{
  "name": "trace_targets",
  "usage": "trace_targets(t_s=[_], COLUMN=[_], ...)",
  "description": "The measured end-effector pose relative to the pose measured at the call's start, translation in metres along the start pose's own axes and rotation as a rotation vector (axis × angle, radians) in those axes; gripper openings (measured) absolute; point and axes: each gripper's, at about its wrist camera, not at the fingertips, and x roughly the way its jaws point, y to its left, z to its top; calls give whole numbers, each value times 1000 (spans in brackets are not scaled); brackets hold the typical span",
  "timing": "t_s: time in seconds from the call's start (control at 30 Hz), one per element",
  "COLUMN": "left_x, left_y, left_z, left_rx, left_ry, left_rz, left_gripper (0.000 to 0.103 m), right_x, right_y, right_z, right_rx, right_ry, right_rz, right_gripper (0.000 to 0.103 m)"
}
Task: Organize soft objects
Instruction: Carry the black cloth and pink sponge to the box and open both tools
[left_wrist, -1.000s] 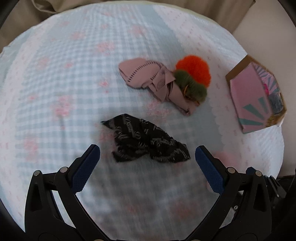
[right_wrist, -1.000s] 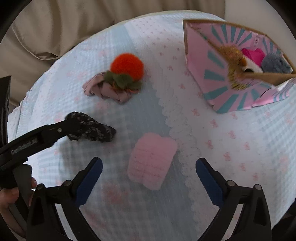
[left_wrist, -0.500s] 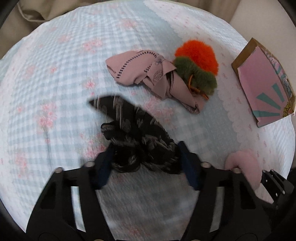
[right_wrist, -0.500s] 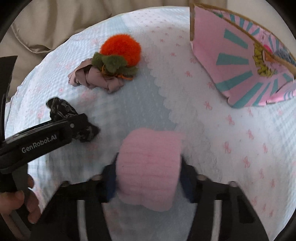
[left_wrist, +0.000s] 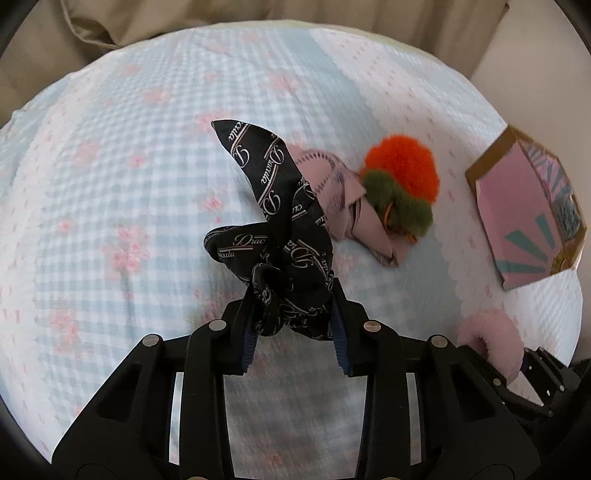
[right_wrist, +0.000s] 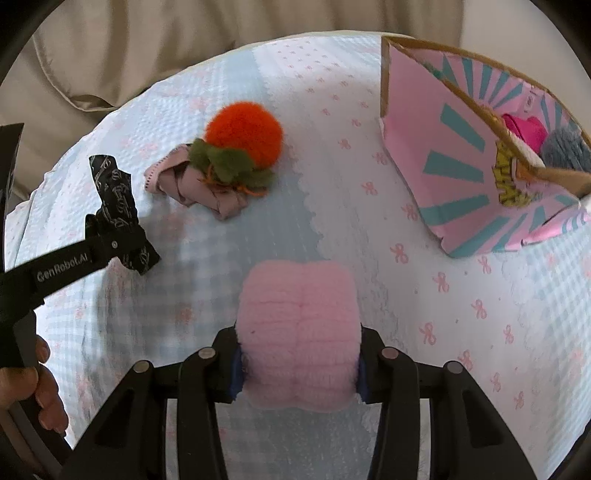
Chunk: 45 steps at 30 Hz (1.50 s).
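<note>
My left gripper (left_wrist: 293, 328) is shut on a black printed cloth (left_wrist: 280, 236) and holds it lifted above the bed; the cloth also shows in the right wrist view (right_wrist: 118, 206). My right gripper (right_wrist: 297, 373) is shut on a fluffy pink roll (right_wrist: 299, 332), raised off the bedspread; it also shows in the left wrist view (left_wrist: 489, 341). An orange and green pompom (right_wrist: 240, 144) lies on a crumpled pink cloth (right_wrist: 192, 184) on the bed. A pink and teal box (right_wrist: 480, 166) stands at the right, with soft items inside.
The checked blue and pink bedspread (left_wrist: 110, 221) covers the whole surface. A beige pillow or cover (right_wrist: 147, 48) lies along the far edge. The box also shows at the right of the left wrist view (left_wrist: 528, 221).
Both grippers were open above their items, then closed on them. The left has lifted the black cloth and the right has lifted the pink roll.
</note>
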Motion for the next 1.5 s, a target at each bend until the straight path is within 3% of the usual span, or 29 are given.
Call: trace_targets(t_s=[0.23,0.43,0.77,1.0,1.23,1.5], left_x=[-31,-84,-191,-245,-248,-207], left_y=[-4,-22,-78,-141,-224,-303], left_z=[14,36,55,68,86,103], left_rx=[-17,-29,-57,-93,-48,-9], left_ry=[-50,-108,-195,-249,-276,-235], left_rz=[4,13,42,41,-1,-37], left_gripper=[30,30,30,30,30,30], right_x=[-14,-50,-156,-228,-270,-267], right_y=[4,3,-17,-59,-121,-199], right_z=[9,35,91,131,156,182], right_rx=[-15,-40,-110,-150,-162,-135], right_ry=[-26,-78,-199,-255,-293,-275], right_rz=[20,37,80,114,112,74], right_gripper=[42,42,42,42,42,42])
